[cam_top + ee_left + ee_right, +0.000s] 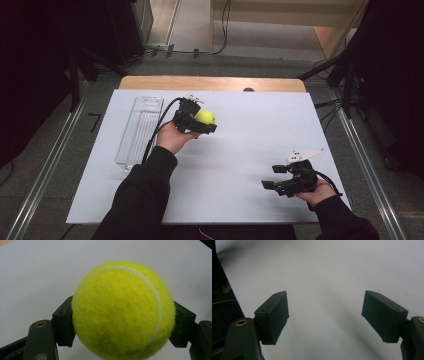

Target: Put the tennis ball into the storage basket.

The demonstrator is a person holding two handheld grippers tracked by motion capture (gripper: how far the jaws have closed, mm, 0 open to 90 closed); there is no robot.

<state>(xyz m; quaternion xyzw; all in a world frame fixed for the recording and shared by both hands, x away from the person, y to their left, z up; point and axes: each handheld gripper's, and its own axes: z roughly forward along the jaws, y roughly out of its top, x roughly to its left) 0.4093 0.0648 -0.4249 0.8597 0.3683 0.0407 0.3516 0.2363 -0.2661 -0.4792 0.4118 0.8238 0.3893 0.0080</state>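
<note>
A yellow-green tennis ball (205, 117) sits between the jaws of my left gripper (204, 120), which is shut on it over the middle of the white table, toward the far side. In the left gripper view the tennis ball (123, 311) bulges between the two black pads (63, 323), clamped on both sides. My right gripper (272, 176) rests low near the front right of the table, jaws wide apart. The right gripper view has its pads (273, 315) spread over bare white surface, with nothing in the right gripper (329, 315).
A clear plastic tray (139, 131) lies lengthwise at the table's left side. The white table sheet (235, 150) lies on a wooden top with metal rails either side. Cables and dark stands crowd the floor beyond.
</note>
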